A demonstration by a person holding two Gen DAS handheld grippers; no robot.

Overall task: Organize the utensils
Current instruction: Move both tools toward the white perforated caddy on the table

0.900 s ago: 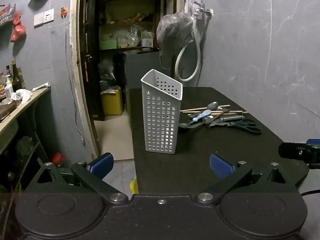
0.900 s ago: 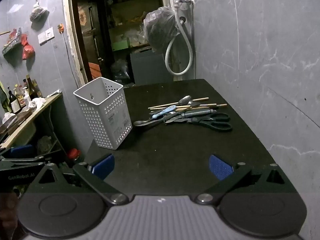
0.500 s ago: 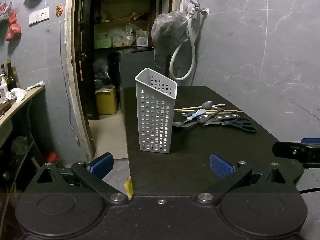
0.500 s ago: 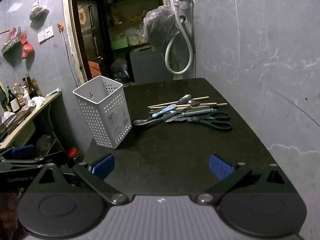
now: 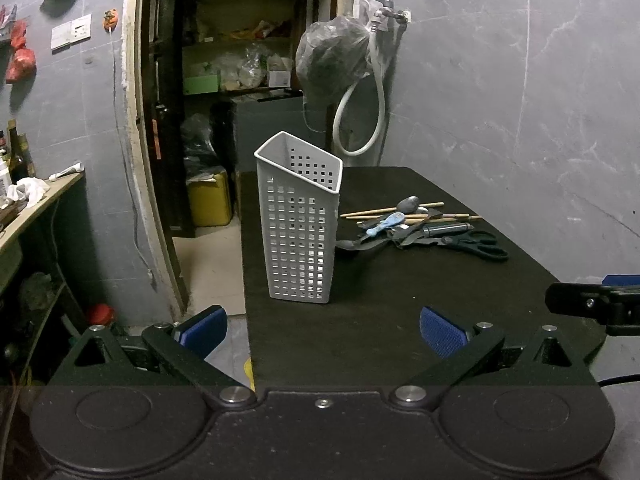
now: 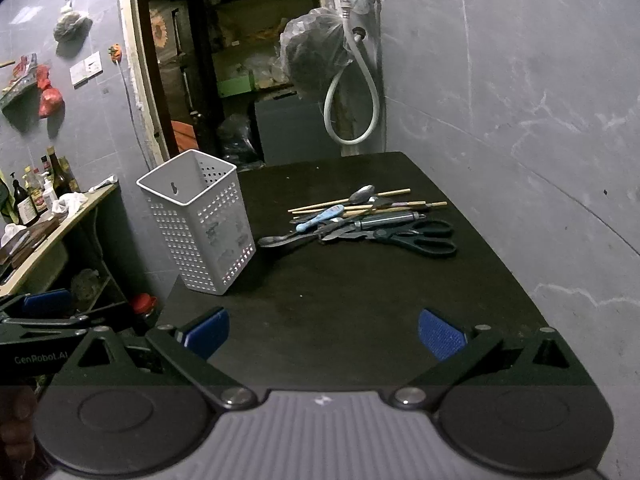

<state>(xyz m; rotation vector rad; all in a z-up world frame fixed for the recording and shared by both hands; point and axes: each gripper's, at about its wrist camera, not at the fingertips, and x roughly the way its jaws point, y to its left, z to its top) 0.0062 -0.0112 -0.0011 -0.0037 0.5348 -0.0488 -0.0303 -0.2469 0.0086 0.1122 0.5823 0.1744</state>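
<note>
The left gripper and the right gripper were both spread wide, with nothing between the pads. Both hovered at the near edge of the black worktop. The white perforated basket stood upright near the worktop's left edge, ahead of the left gripper. The utensil pile, including black scissors, lay beyond the basket toward the right edge, well apart from both grippers.

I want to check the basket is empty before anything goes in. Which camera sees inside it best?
The right wrist view: it looks down into the basket's open top, showing the inner walls with nothing sticking up, though not the bottom. The left wrist view shows the basket mostly side-on, with only a strip of inner wall below the rim.
</note>
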